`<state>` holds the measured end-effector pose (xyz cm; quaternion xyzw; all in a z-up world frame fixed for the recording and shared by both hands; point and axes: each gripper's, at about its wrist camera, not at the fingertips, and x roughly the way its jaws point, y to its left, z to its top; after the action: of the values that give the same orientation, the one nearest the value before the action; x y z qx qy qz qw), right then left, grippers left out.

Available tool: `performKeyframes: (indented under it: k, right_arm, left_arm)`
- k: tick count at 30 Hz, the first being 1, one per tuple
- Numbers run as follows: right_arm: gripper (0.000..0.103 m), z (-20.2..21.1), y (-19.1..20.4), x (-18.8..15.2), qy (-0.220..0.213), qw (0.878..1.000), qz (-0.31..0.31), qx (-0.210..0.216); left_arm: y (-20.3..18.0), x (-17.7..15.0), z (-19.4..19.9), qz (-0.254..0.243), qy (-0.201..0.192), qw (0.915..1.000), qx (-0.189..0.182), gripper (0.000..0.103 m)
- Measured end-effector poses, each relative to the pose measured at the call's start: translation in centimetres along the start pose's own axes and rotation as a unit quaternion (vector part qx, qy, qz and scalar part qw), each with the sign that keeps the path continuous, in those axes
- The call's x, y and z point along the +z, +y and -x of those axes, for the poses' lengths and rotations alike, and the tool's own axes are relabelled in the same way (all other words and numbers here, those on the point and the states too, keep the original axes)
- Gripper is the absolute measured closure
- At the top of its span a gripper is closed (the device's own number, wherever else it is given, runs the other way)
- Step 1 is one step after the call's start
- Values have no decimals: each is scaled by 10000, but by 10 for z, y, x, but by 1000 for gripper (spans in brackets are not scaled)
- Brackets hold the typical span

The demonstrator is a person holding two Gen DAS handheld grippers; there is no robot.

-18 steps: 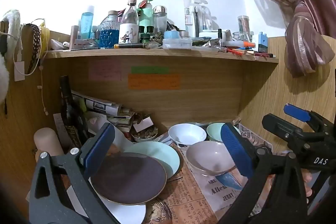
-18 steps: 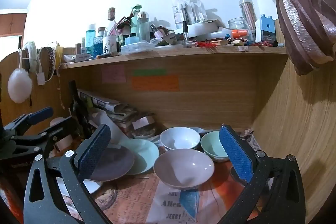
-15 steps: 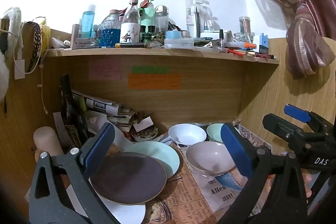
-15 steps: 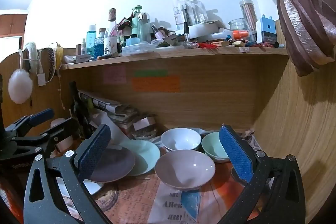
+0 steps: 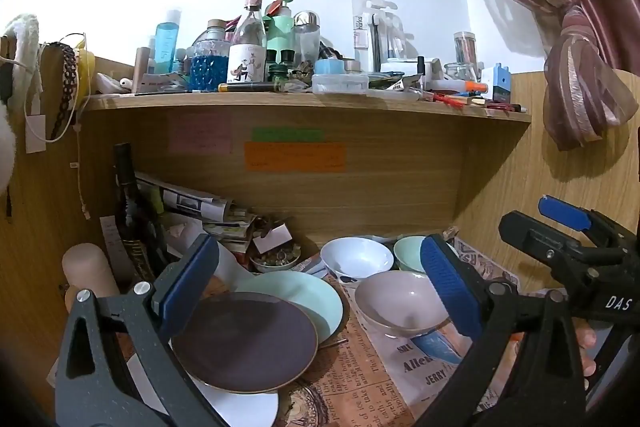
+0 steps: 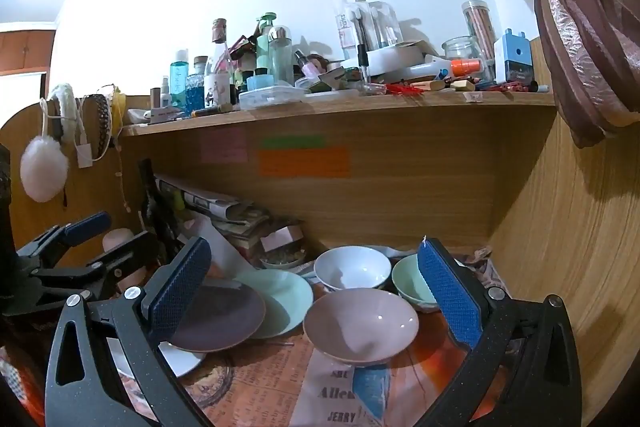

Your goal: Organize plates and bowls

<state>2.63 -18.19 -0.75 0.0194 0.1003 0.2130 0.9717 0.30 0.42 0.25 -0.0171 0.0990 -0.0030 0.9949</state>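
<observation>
On the newspaper-covered desk lie a dark purple plate (image 5: 244,341) (image 6: 218,319), overlapping a mint plate (image 5: 304,295) (image 6: 286,295) and a white plate (image 5: 240,407) (image 6: 176,357). To their right stand a pink bowl (image 5: 400,301) (image 6: 360,323), a white bowl (image 5: 356,259) (image 6: 352,267) and a mint bowl (image 5: 410,253) (image 6: 410,281). My left gripper (image 5: 316,287) is open and empty above the plates. My right gripper (image 6: 316,287) is open and empty above the pink bowl; it also shows at the right of the left wrist view (image 5: 568,227).
A dark bottle (image 5: 132,215), rolled newspapers (image 5: 192,203) and a small dish of bits (image 5: 276,259) crowd the back left. A cluttered shelf (image 5: 304,103) overhangs the desk. Wooden walls close both sides. A curtain (image 5: 580,99) hangs at the right.
Both grippers have drifted very slightly; the view is nearly the same. Plates and bowls have not moved.
</observation>
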Motion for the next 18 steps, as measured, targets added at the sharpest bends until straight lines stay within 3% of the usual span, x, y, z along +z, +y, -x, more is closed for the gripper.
performKeyframes:
  k: [18]
  right_arm:
    - [0,-1,-1,-1,32,10000,-34,72]
  left_arm:
    - [0,0,0,17,-11,10000,14,0]
